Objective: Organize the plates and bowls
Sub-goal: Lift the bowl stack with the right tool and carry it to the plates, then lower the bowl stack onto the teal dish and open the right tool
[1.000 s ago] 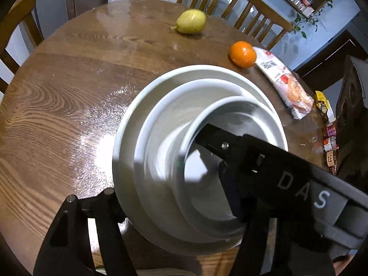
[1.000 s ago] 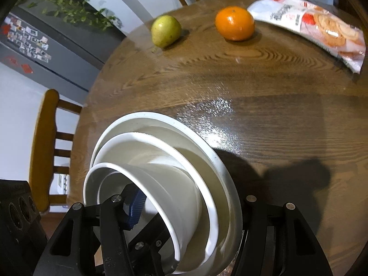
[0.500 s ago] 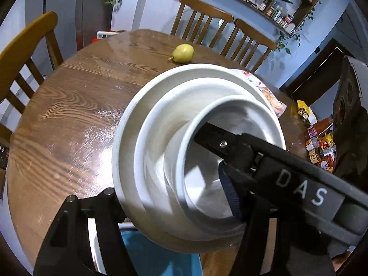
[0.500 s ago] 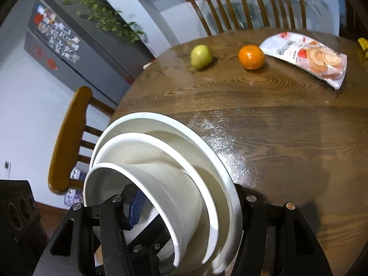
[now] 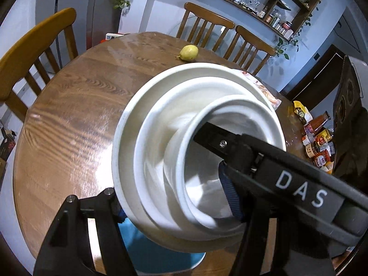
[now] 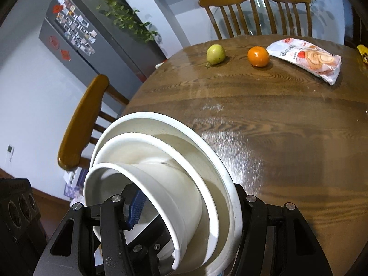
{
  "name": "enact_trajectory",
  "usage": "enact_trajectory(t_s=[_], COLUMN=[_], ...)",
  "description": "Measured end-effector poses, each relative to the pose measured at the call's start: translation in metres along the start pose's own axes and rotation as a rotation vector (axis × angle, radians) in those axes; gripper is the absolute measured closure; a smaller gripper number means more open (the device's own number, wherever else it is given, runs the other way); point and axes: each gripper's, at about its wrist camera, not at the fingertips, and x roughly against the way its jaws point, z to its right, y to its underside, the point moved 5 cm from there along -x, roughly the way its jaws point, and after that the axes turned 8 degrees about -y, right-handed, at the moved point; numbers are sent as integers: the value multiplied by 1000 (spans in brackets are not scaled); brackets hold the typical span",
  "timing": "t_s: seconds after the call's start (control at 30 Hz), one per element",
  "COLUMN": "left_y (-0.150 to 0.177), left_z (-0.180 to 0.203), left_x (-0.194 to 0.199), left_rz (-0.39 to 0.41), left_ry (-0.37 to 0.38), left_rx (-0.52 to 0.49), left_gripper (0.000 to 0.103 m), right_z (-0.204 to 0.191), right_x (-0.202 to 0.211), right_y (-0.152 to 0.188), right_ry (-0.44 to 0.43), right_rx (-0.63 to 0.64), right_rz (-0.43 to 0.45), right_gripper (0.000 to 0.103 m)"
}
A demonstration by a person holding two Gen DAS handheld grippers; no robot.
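Observation:
A nested stack of white dishes hangs above the round wooden table (image 5: 69, 119): a wide plate (image 5: 138, 119), a shallow bowl (image 5: 158, 124) in it and a small deep bowl (image 5: 202, 124) on top. The stack is tilted, its openings turned sideways. My left gripper (image 5: 170, 207) is shut on one side of the stack. My right gripper (image 6: 184, 209) is shut on the opposite side, with the plate (image 6: 207, 147) and small bowl (image 6: 161, 184) between its fingers. Each gripper shows in the other's view, reaching into the small bowl.
A green pear (image 6: 215, 51), an orange (image 6: 258, 56) and a snack bag (image 6: 306, 56) lie at the table's far side. Wooden chairs (image 6: 232, 11) stand around it. Sauce bottles (image 5: 319, 138) stand at the right. A blue seat (image 5: 156, 255) shows below the stack.
Both grippers have lifted the dish stack off the table and drawn it back, so the table looks farther away and more of the room shows.

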Motion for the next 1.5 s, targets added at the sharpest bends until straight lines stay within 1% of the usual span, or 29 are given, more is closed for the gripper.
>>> enact_trajectory(t_s=[0.27, 0.43, 0.77, 1.1, 1.3, 1.5], left_y=[28, 49, 80, 96, 100, 99], left_z=[-13, -22, -23, -23, -25, -25], left_x=[9, 7, 2, -6, -12, -14], left_rz=[0, -12, -36, -59, -76, -73], left_ry=[-4, -9, -6, 6, 4, 8], left_rx=[26, 50, 65, 66, 65, 59], left_gripper=[39, 39, 39, 39, 39, 39], right_z=[-10, -14, -10, 0, 6, 7], right_x=[0, -5, -10, -11, -17, -20], right_y=[32, 53, 87, 104, 109, 110], right_ry=[-5, -9, -14, -3, -3, 5], right_rx=[34, 55, 75, 88, 82, 80], right_rz=[-16, -34, -50, -53, -68, -68], right_gripper=[41, 41, 41, 41, 41, 41])
